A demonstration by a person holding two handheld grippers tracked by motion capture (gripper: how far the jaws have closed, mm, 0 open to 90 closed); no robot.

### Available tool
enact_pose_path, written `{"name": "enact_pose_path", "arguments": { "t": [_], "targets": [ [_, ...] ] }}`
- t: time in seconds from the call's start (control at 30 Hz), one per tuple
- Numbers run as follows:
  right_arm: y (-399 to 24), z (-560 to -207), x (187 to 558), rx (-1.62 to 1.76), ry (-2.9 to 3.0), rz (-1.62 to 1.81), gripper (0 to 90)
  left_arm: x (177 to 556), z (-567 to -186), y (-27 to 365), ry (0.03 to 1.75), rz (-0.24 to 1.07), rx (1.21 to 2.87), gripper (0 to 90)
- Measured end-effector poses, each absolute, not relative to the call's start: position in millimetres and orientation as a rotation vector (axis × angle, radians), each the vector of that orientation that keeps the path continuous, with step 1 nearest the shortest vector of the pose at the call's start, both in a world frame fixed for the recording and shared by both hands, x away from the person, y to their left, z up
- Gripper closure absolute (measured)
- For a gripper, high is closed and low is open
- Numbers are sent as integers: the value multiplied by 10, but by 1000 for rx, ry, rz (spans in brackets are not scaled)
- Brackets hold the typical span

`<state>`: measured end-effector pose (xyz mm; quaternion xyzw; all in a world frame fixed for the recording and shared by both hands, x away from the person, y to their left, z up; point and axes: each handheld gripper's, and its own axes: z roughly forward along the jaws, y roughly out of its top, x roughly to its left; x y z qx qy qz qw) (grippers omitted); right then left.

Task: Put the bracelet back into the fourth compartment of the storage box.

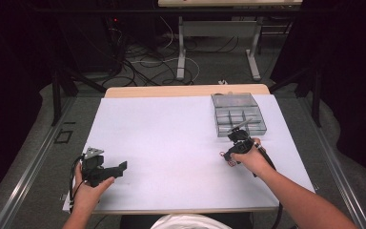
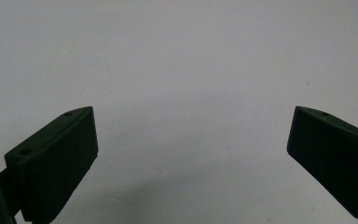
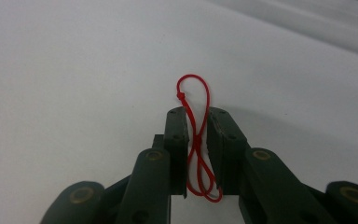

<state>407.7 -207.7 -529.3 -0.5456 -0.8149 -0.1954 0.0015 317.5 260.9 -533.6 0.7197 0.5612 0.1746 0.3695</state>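
Right gripper (image 3: 197, 116), hand low near divided tray (image 1: 238, 114) at 1 o'clock, pinches red string loop (image 3: 196, 135); left gripper (image 2: 191, 140) rests at 8 o'clock, jaws wide apart.

Dark room, black curtains all round. Grey floor (image 1: 38, 157), cable tangle (image 1: 138, 64) behind wooden table (image 1: 186, 90), second desk's metal legs (image 1: 181, 47) further back.

Wide bare sheet (image 1: 171, 138) across frame centre and left: free passage. Sole obstacle at upper right: compartment box (image 1: 238, 114), just beyond right gripper (image 1: 240, 135). Left gripper (image 1: 119, 168) lower left, unobstructed ahead.
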Motion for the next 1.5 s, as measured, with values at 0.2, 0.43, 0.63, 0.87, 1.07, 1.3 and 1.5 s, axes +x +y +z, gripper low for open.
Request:
{"name": "enact_pose_path", "arguments": {
  "t": [0.2,0.43,0.63,0.87,1.07,1.3,1.5],
  "targets": [
    [-2067,-5313,4083,-1704,-2572,-609,829,3180,-5341,2607,1436,447,1851,20],
    [-2071,-5336,4083,-1705,-2566,-653,870,3179,-5344,2603,1445,444,1855,20],
    [-2069,-5336,4083,-1708,-2565,-654,872,3179,-5351,2602,1444,451,1848,20],
    [-2073,-5319,4084,-1701,-2561,-660,872,3183,-5358,2605,1449,449,1847,20],
    [-2091,-5262,4094,-1707,-2562,-629,872,3184,-5363,2608,1451,452,1844,20],
    [-2116,-5159,4120,-1717,-2554,-718,872,3184,-5364,2612,1449,452,1851,20],
    [-2121,-5068,4136,-1722,-2557,-739,872,3186,-5366,2615,1451,449,1848,20]
  ]
}}
